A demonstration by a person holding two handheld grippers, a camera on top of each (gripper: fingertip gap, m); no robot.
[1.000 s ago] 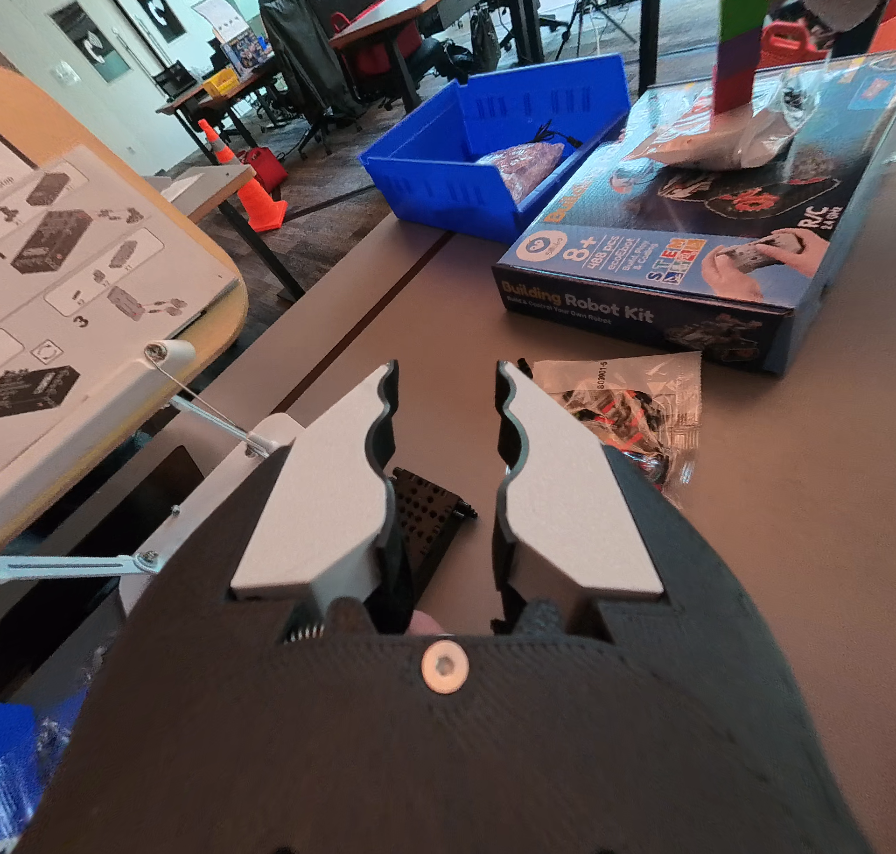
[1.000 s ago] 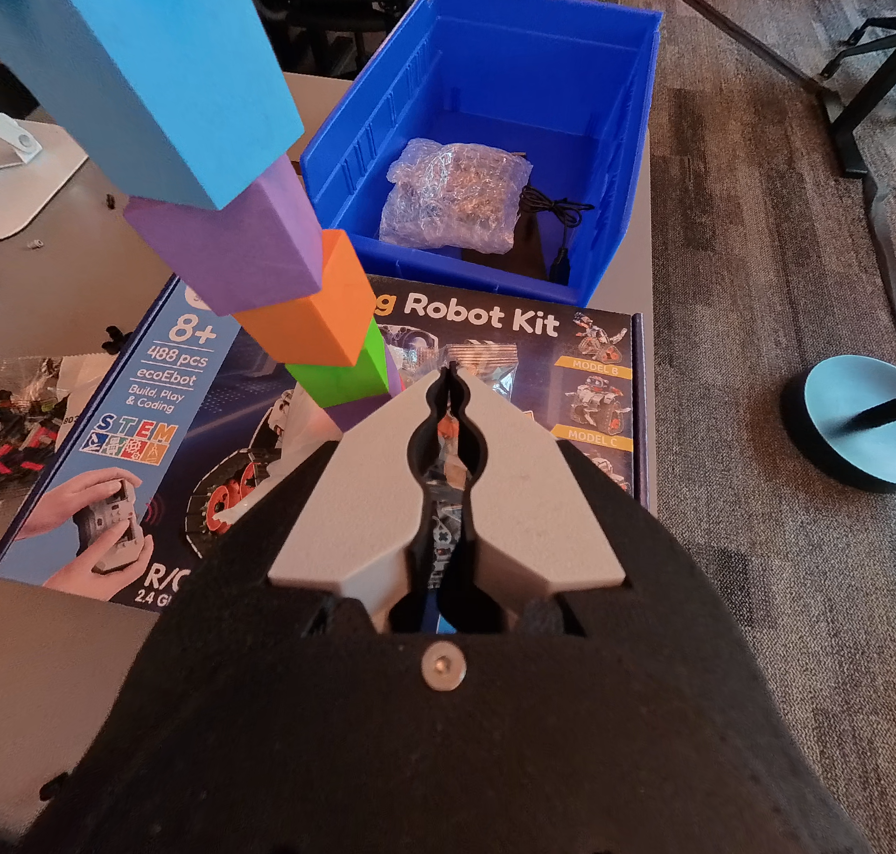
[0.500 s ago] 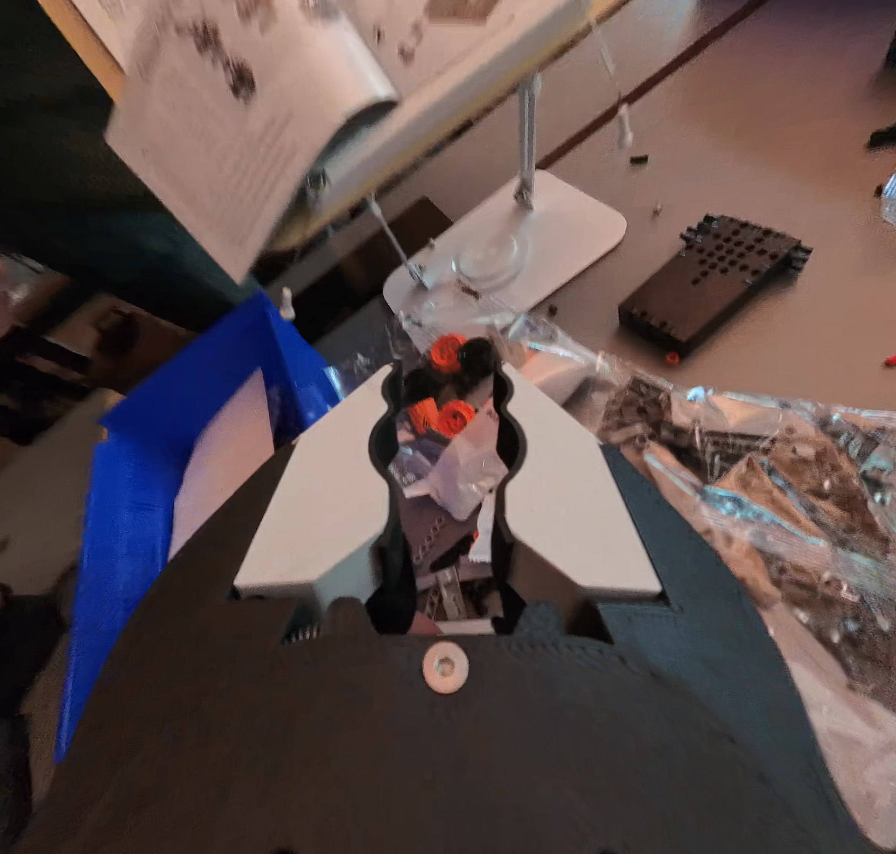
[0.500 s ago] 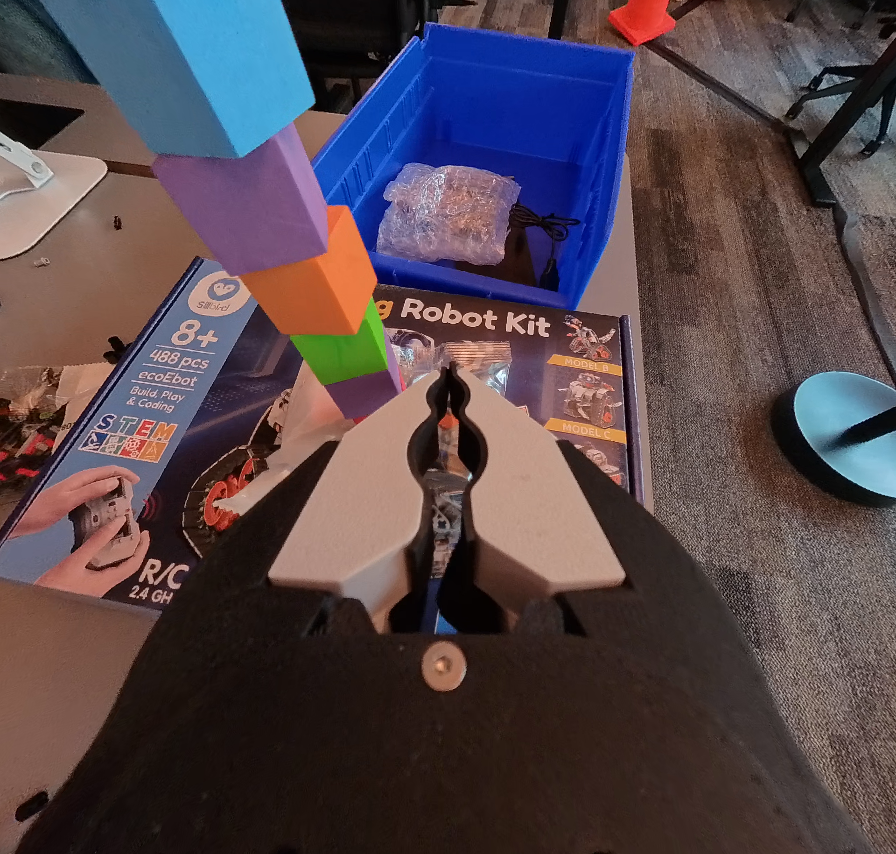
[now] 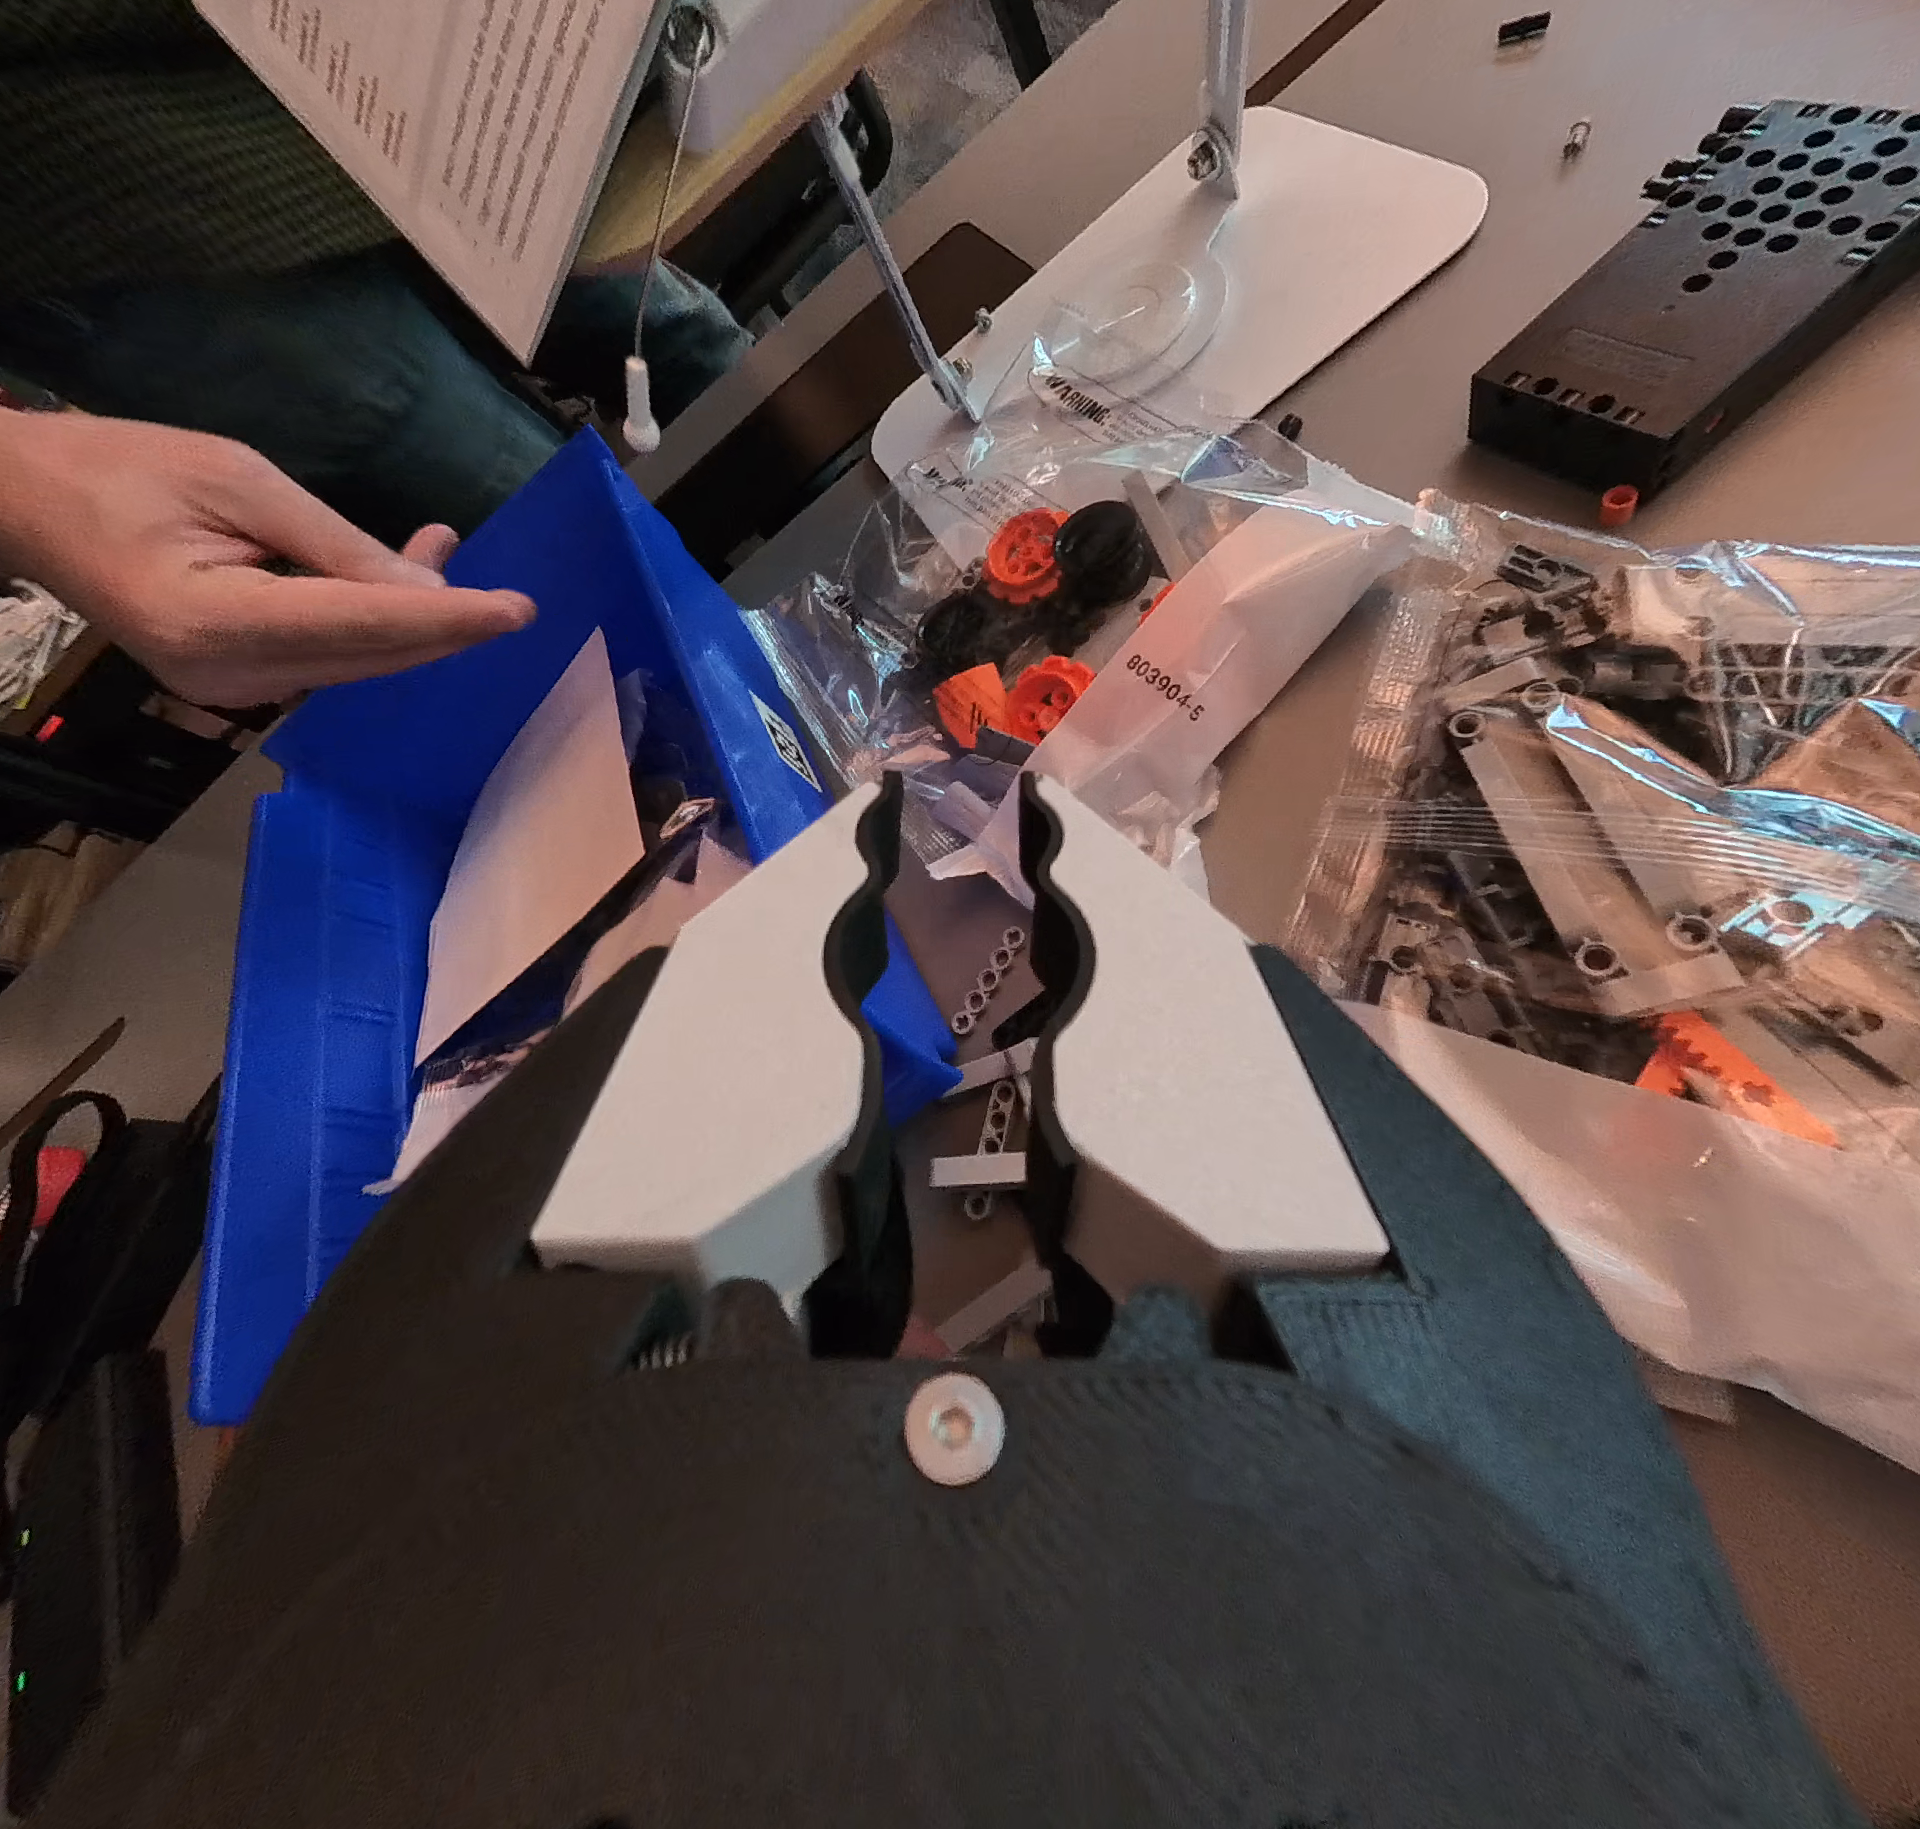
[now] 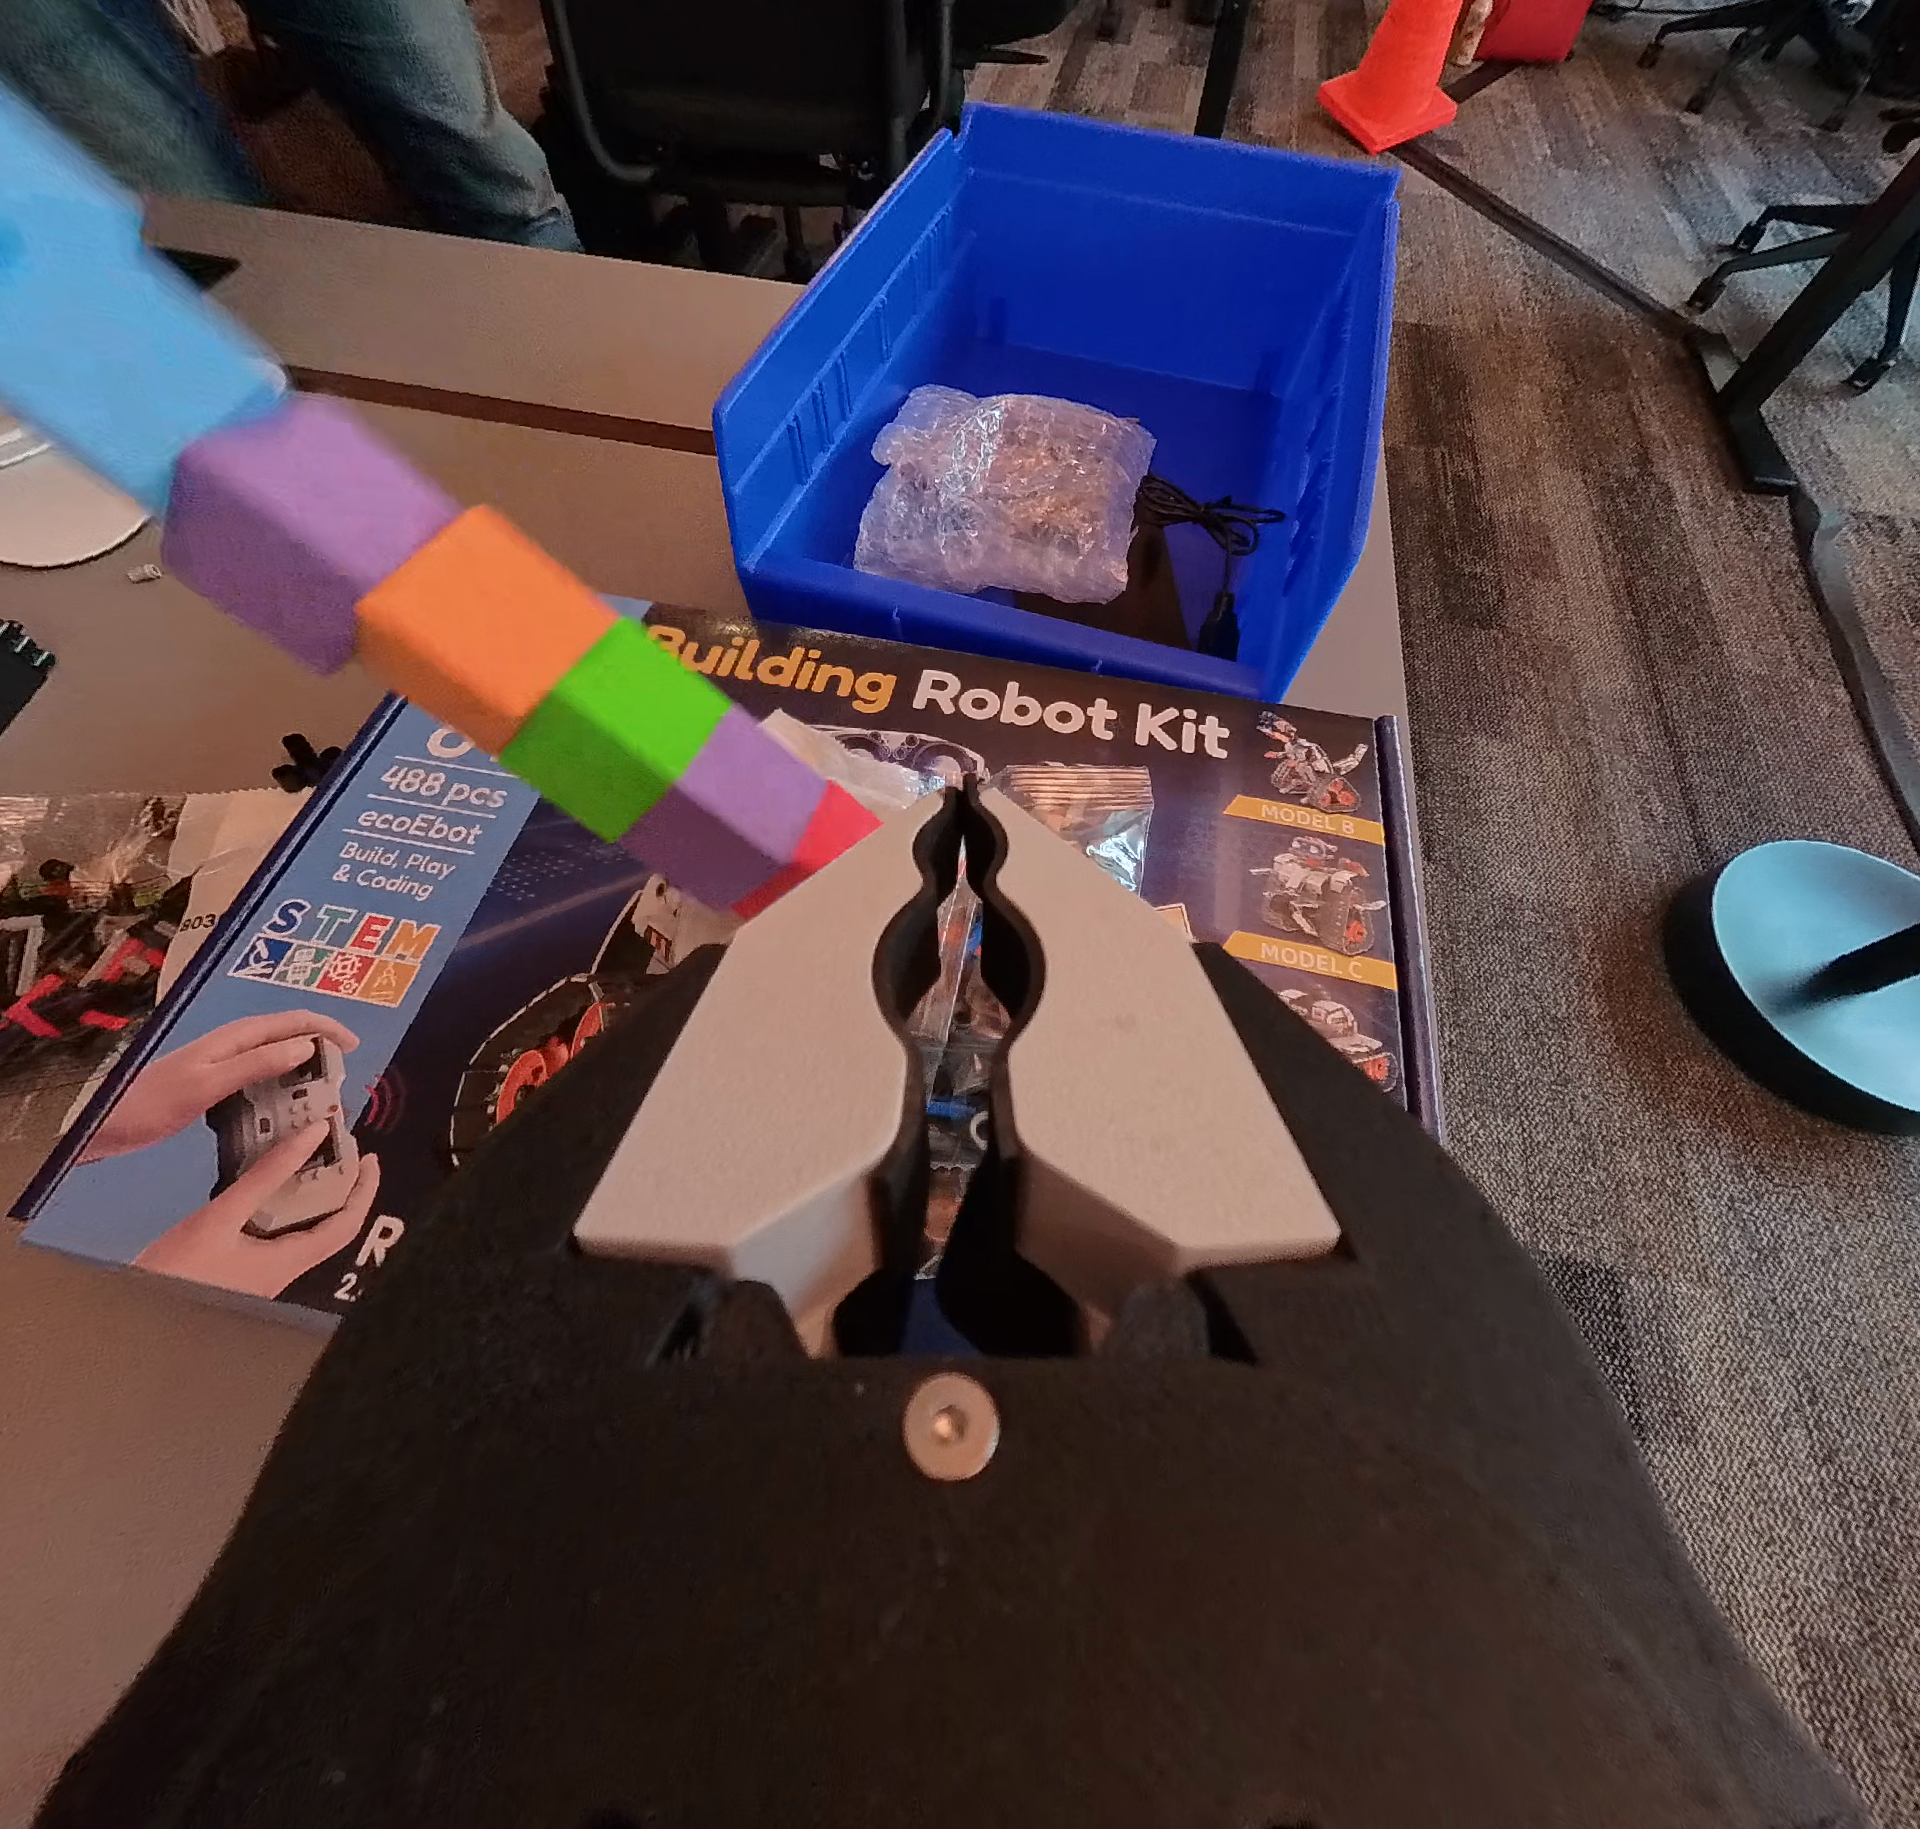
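My left gripper [image 5: 958, 792] is open with a narrow gap, low over the table. Its tips are at the crumpled edge of a clear bag of orange and black wheels [image 5: 1039, 616]. Loose grey beams [image 5: 987, 1114] show between the fingers. A blue bin [image 5: 332, 948] is just to its left, with a person's hand [image 5: 208, 574] on the rim. My right gripper [image 6: 961, 792] is shut on a small clear packet of parts [image 6: 1091, 823], above a robot kit box [image 6: 312, 948]. A blurred, tilted stick of coloured blocks [image 6: 488, 616] ends beside its left finger.
A large bag of grey parts [image 5: 1610, 792], a black perforated block [image 5: 1714, 273] and a white stand base [image 5: 1330, 221] under a booklet [image 5: 447, 65] lie ahead. A second blue bin [image 6: 1330, 325] holds a bubble-wrap bundle [image 6: 997, 491]. The table edge, a cone [image 6: 1403, 34] and a floor disc [image 6: 1808, 990] are to the right. The left gripper's tips are roughly 70 cm from the right gripper's. My left gripper is the nearer one to the black perforated block [image 5: 1714, 273]: about 25 cm, against 45 cm.
My left gripper swung from facing the kit box down to the bags and the near blue bin, and its jaws narrowed. The right gripper stays shut on the packet; the block stick tilted over.
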